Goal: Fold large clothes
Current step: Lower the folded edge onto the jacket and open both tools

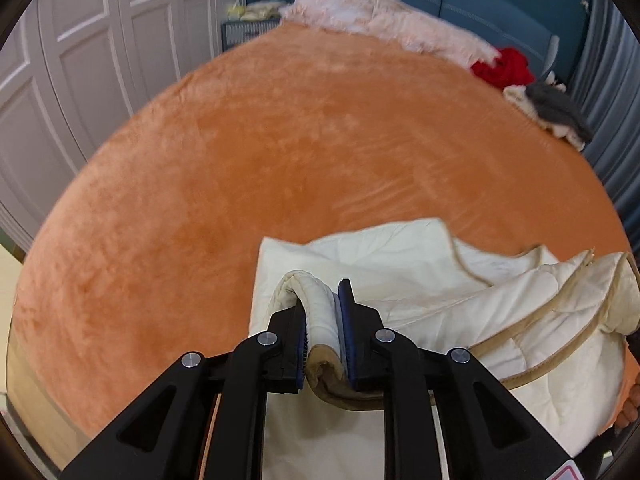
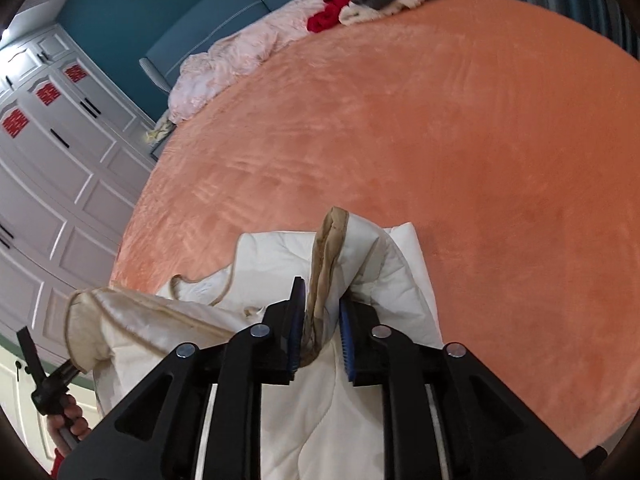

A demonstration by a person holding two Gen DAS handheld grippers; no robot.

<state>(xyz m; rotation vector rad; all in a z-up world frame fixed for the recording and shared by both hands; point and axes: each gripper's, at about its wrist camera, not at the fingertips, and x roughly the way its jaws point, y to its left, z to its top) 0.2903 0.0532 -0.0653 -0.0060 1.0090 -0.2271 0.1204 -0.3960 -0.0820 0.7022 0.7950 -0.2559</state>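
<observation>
A cream quilted garment (image 1: pixel 460 292) with tan trim lies bunched on the near part of the orange bed cover (image 1: pixel 280 152). My left gripper (image 1: pixel 322 298) is shut on a thick rolled hem of it, which fills the gap between the blue pads. In the right wrist view the same garment (image 2: pixel 272 264) spreads below my right gripper (image 2: pixel 320 292). Its jaws stand slightly apart; a tan hem strip hangs between them against the left pad, clear of the right one. The left gripper (image 2: pixel 38 376) and the hand holding it show at the lower left.
The orange bed cover (image 2: pixel 460 152) stretches far ahead. At its far end lie a pink fluffy blanket (image 1: pixel 384 20), a red garment (image 1: pixel 504 66) and a grey and cream pile (image 1: pixel 556 112). White wardrobe doors (image 1: pixel 80 60) stand on the left.
</observation>
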